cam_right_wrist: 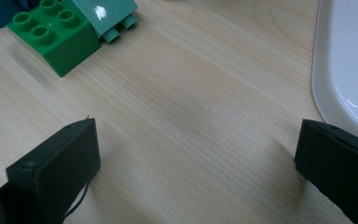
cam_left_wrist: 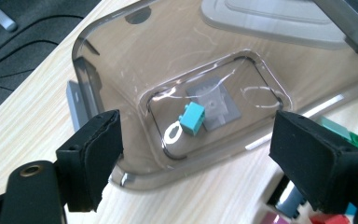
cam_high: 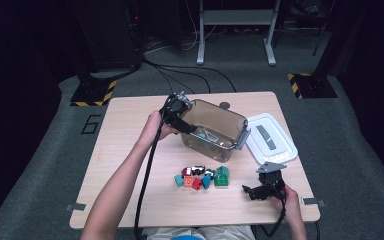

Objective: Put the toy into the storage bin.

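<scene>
While the left hand-held gripper point(cam_left_wrist: 191, 163) hangs over the clear tinted bin point(cam_high: 213, 131) with its jaws apart and nothing between them, one teal brick point(cam_left_wrist: 192, 118) already lies on the bin floor, next to a small white ring-shaped piece point(cam_left_wrist: 173, 134) (can't tell what that one is). Judging by that, the sorting has only begun: one brick in, the rest still out.

A cluster of bricks point(cam_high: 203, 176) sits on the worktop point(cam_high: 130, 165) just in front of the bin, in red, teal, green, plus a dark piece or two. The right gripper view shows a green studded brick point(cam_right_wrist: 53, 34) with a paler green sloped piece point(cam_right_wrist: 108, 13) touching it. All are small plastic building bricks, hard and glossy, lying loose.

The right hand-held gripper point(cam_high: 254, 191) rests low by the worktop's near right side, jaws wide apart and empty, pointing toward the pile but still apart from it. The white lid point(cam_high: 271, 138) lies flat to the right of the bin, off it, so closing up is also left to do (assuming the lid goes back on).
</scene>
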